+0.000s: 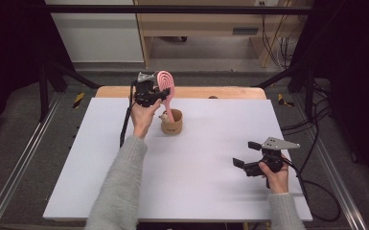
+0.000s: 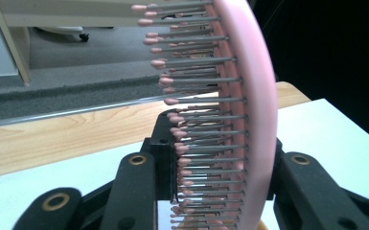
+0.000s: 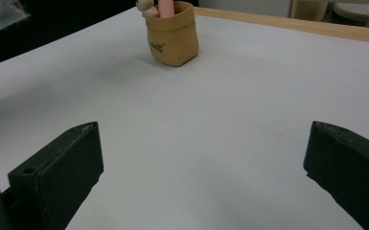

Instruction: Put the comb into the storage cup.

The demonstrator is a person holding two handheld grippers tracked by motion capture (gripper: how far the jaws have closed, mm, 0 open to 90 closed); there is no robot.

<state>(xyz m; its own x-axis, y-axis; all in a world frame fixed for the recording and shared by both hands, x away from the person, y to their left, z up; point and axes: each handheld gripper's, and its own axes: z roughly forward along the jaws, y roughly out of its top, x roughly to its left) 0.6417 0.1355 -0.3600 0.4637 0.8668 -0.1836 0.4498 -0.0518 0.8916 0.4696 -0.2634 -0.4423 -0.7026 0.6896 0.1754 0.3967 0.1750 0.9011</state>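
Observation:
A pink hairbrush (image 1: 165, 81) stands nearly upright, its handle down inside a small brown cup (image 1: 172, 125) at the back middle of the white tabletop (image 1: 196, 187). My left gripper (image 1: 159, 93) is shut on the brush's head. In the left gripper view the bristles and pink back (image 2: 249, 96) sit between the black jaws of my left gripper (image 2: 220, 158). My right gripper (image 1: 246, 154) rests low at the right of the table, open and holding nothing. In the right gripper view, my right gripper (image 3: 206, 139) faces the cup (image 3: 172, 40) and the pink handle (image 3: 165, 7) across bare table.
A small pale figure (image 1: 163, 116) sits at the cup's rim. A wooden strip (image 1: 220, 92) runs along the table's far edge. Cables (image 1: 316, 191) trail off the right side. Dark frame bars stand at both sides.

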